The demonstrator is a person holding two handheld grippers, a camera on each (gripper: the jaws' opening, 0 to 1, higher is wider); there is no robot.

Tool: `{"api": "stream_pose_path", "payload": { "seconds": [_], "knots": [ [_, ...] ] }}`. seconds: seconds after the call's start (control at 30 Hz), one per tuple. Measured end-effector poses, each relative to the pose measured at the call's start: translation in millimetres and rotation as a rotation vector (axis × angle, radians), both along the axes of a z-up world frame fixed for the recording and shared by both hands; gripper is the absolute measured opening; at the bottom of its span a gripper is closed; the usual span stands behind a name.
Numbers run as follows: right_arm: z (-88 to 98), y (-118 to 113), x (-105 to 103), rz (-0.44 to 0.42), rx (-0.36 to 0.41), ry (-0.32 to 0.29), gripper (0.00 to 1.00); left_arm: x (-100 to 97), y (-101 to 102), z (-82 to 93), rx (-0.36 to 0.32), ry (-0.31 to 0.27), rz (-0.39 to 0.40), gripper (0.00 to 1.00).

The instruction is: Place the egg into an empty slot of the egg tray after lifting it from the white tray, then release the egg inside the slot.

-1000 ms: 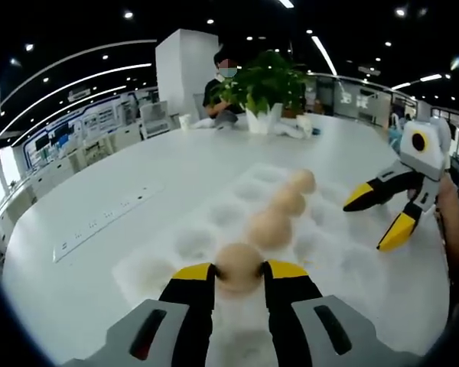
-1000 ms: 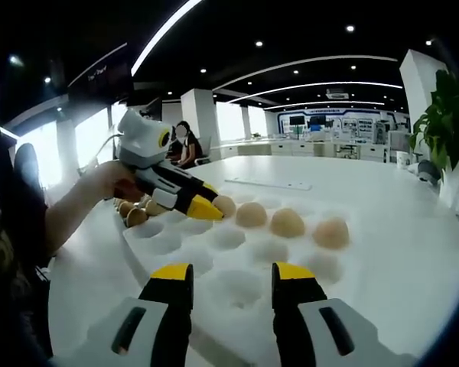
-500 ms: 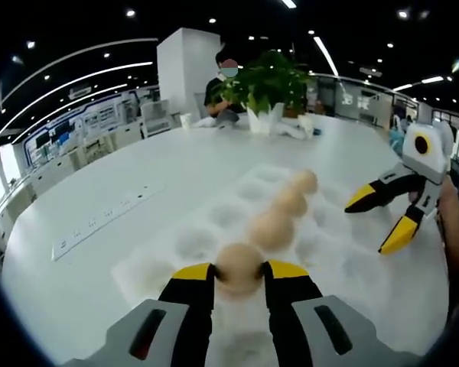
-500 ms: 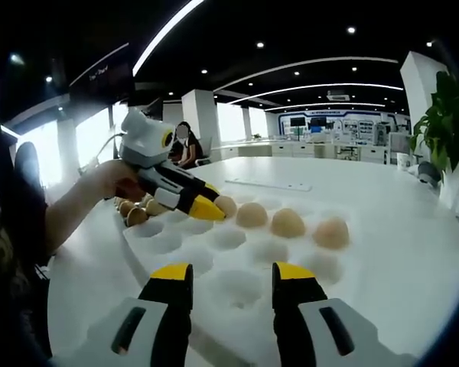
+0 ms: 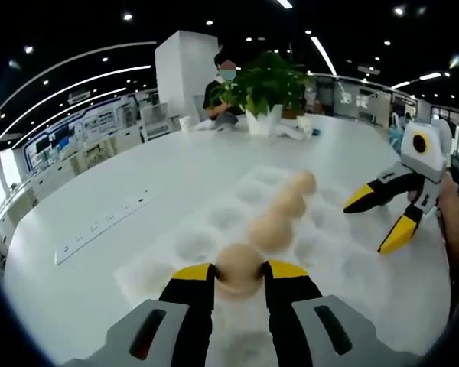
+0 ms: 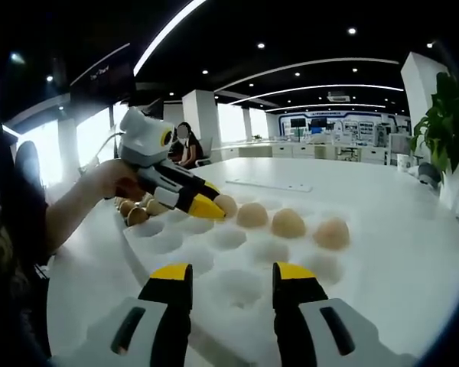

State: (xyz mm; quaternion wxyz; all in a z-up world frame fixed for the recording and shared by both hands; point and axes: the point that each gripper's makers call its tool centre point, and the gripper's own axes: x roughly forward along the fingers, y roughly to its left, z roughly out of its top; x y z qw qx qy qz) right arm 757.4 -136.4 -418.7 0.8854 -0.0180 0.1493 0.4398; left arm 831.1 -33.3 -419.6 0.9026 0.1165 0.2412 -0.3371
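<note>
Change: nothing has shifted since the earlier frames; the left gripper point(image 5: 239, 273) stays clamped on the egg and the right gripper point(image 6: 228, 277) keeps hovering with its jaws spread.
Egg: the egg point(image 5: 239, 267) sits low in the middle of the left gripper view, pinched between the two yellow-tipped jaws, at the near end of the egg tray point(image 5: 214, 218). Whether it rests in a slot or hangs just above one, I cannot tell.
Left gripper: jaws clenched on the egg; in the right gripper view it comes in from the left, at centre left, held by a hand point(image 6: 113, 181), its tips at the first egg of the row.
Row: three more eggs point(image 5: 270, 230) lie in a line running away toward the upper right of the left gripper view.
Egg tray: white, with many bare slots on both sides of the row.
Right gripper: jaws released, holding nothing, over bare slots at the bottom of its own view; at the right edge of the left gripper view it hangs beside the tray.
Brown eggs: a small cluster point(image 6: 131, 212) lies behind the left gripper, centre left of the right gripper view.
Surface: a broad white surface point(image 5: 99, 191) carries the tray.
Plant: a potted plant point(image 5: 264, 84) stands at the far end, top centre of the left gripper view.
</note>
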Motion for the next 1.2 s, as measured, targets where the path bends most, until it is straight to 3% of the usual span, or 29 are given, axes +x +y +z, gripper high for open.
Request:
{"api": "stream_pose_path", "payload": {
  "seconds": [0.57, 1.2],
  "knots": [
    [-0.5, -0.5, -2.3, -0.002, -0.006, 0.003, 0.43, 1.0, 3.1, 16.1, -0.005, -0.031, -0.009, 0.26],
    [-1.9, 0.6, -1.2, -0.012, -0.045, 0.008, 0.46, -11.7, 10.9, 27.1, -0.022, -0.062, -0.002, 0.26]
  ]
}}
